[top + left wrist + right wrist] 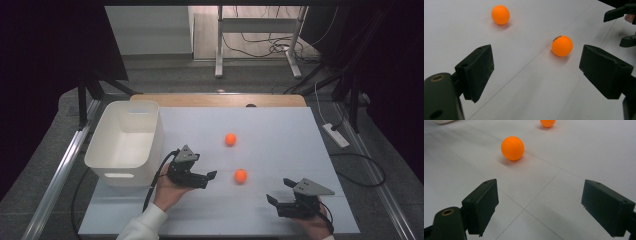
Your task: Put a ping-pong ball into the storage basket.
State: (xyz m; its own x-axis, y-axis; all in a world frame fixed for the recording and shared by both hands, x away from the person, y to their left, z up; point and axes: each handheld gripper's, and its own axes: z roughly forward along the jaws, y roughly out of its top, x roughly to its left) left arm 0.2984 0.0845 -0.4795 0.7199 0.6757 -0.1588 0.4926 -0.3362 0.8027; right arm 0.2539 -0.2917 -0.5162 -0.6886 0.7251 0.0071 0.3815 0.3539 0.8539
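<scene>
In the high view, the left gripper (212, 175) sits just left of centre in the lower half of the frame, its jaws apart and aimed at the nearer orange ball (240, 175), which lies on the white table (280, 150) just to the right of the jaw tips; the farther orange ball (230, 139) rests higher up, near the middle of the frame, and the white bin (125, 145) stands at the left. The right gripper (280, 192) waits at the lower right, jaws also spread and holding nothing. I judge the step in hand to be the approach for a pick, with neither ball yet lifted and the bin seemingly the place they would go. In the left gripper view, the nearer ball (562, 45) lies right of centre, ahead of the open jaws and closer to the right-hand one, so the next move calls for a short push forward and a slight shift to centre the ball before closing gently, since a light round ball may roll off if nudged. A small dark mark shows on its top, too small to read. In the right gripper view, the nearer ball (512, 148) sits in the upper left, well ahead of the spread jaws, and the other ball (547, 122) is cut by the top edge; no legible writing appears.
</scene>
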